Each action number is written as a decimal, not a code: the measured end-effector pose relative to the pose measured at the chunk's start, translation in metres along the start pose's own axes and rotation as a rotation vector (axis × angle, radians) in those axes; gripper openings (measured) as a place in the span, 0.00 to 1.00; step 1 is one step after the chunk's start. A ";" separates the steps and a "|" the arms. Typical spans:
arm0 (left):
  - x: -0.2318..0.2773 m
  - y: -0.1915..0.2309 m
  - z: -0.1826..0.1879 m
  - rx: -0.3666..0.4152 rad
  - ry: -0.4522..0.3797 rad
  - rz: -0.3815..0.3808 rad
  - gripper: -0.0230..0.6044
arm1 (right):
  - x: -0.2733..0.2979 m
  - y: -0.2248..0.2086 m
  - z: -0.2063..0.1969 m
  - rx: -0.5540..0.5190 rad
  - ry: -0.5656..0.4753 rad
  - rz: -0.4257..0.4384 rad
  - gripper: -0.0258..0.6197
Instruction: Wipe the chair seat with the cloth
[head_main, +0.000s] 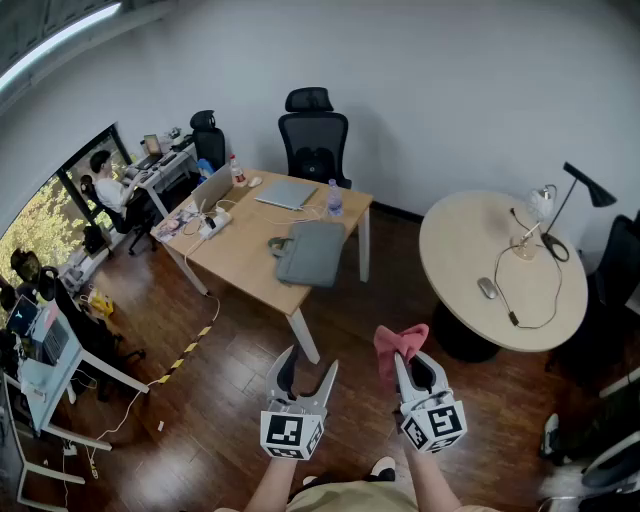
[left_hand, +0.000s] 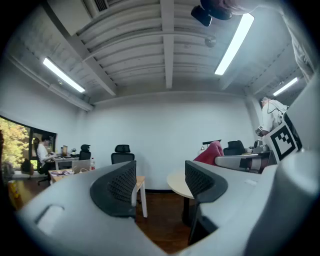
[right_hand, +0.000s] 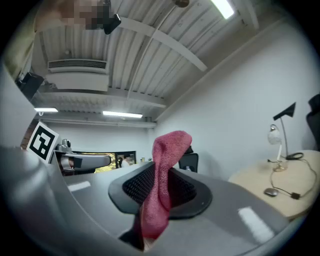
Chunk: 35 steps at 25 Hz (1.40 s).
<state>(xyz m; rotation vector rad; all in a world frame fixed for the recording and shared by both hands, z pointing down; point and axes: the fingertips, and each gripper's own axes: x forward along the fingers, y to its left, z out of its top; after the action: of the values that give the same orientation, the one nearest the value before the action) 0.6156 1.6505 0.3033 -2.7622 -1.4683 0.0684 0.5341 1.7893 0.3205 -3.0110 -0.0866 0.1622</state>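
**Cloth gripped, chair seat not yet reached**

The pink cloth (head_main: 399, 343) is pinched between the closed jaws of the right gripper (head_main: 412, 364), with its free end standing above them. The left gripper (head_main: 309, 362) has its jaws spread with nothing between them. The chair (head_main: 314, 138) most likely meant stands well apart at about 12 o'clock, behind the wooden desk (head_main: 250, 262), which hides its seat. A round table (head_main: 462, 262) lies at 2 o'clock. The best way in looks like the gap between desk and round table. At the chair, a firm clamp and a broad fold laid flat on the seat would wipe better than a bunched tip. The empty gripper could steady the backrest, since such a chair probably swivels.
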 end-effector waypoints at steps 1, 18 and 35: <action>-0.013 0.018 0.001 -0.016 0.015 0.019 0.49 | 0.008 0.024 0.001 0.007 0.000 0.034 0.13; -0.352 0.269 0.010 -0.005 -0.075 0.731 0.44 | 0.082 0.436 -0.044 -0.030 0.076 0.799 0.14; -0.660 0.230 0.003 -0.009 -0.041 1.691 0.42 | -0.011 0.731 -0.084 0.154 0.188 1.755 0.14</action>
<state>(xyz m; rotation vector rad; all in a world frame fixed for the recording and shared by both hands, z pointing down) 0.4374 0.9752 0.3145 -2.9875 1.1140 0.1067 0.5693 1.0540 0.3113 -1.9657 2.2739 0.0063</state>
